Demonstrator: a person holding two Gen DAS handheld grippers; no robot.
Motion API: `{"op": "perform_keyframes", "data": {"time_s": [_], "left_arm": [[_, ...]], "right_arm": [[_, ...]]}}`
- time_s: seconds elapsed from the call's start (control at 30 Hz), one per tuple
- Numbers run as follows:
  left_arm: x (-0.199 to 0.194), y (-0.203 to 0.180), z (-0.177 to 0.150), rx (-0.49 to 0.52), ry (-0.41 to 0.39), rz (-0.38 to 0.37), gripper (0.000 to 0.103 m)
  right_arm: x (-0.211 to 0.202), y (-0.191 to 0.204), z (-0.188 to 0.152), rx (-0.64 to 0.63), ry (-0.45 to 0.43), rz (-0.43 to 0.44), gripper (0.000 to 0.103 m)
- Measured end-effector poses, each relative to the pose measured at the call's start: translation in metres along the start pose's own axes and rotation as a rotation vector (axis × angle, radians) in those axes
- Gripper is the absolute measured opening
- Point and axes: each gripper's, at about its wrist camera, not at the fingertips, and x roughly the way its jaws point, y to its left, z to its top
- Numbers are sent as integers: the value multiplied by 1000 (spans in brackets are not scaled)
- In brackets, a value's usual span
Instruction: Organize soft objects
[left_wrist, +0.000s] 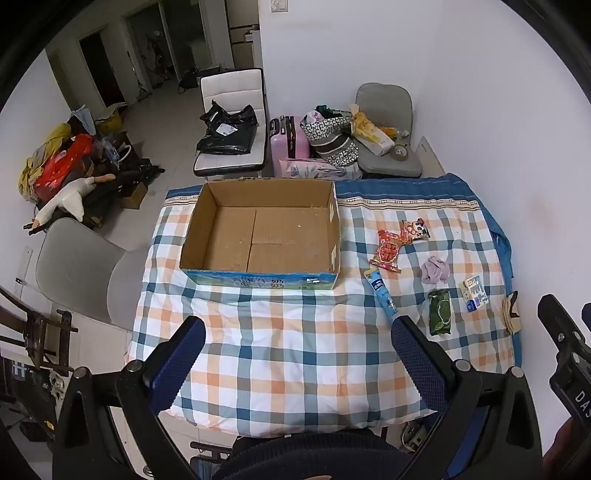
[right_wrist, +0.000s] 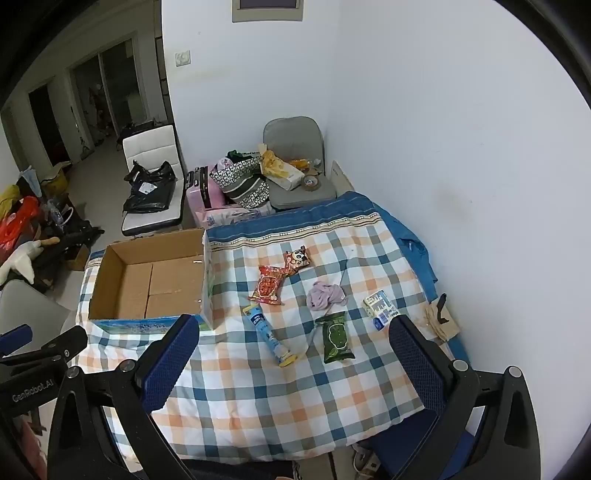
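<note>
Hidden or unclear: the print on every packet is too small to read; the tan item (right_wrist: 441, 319) at the quilt's edge, farthest right of the cardboard box, is perhaps folded paper or cloth.
Cut off: the left view shows only an edge of the right gripper's body.
Cardboard box (left_wrist: 260, 236): open-topped, nothing inside, on the checked quilt (left_wrist: 288, 354).
Soft objects: all right of the cardboard box on the quilt. Red snack packet (right_wrist: 269, 286) nearest it, panda packet (right_wrist: 297, 258) touching that packet's far corner, blue tube (right_wrist: 267, 334) just off the box's near corner, crumpled lilac cloth (right_wrist: 325, 295) further right, green wipes pack (right_wrist: 336, 338) nearer the camera than the cloth, small white-and-blue carton (right_wrist: 380, 308) beyond.
Left gripper (left_wrist: 297, 345): above the quilt's near part, fingers spread wide, gripping nothing.
Right gripper (right_wrist: 291, 349): above the packets, fingers spread wide, gripping nothing.
</note>
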Motion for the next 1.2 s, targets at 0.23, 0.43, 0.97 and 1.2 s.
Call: {"op": "perform_keyframes", "data": {"time_s": [0.23, 0.43, 0.97, 1.2], "left_arm": [[4, 2, 1, 4, 4, 8, 103], [8, 1, 11, 8, 3, 15, 103], [1, -2, 3, 8, -13, 21, 103], [-5, -2, 7, 6, -13, 22, 103]], "right_arm": [[0, -1, 1, 0, 17, 21, 103], [-7, -3, 8, -4, -9, 6, 103], [0, -1, 3, 0, -14, 6, 103], [1, -2, 3, 2, -13, 10, 103]]}}
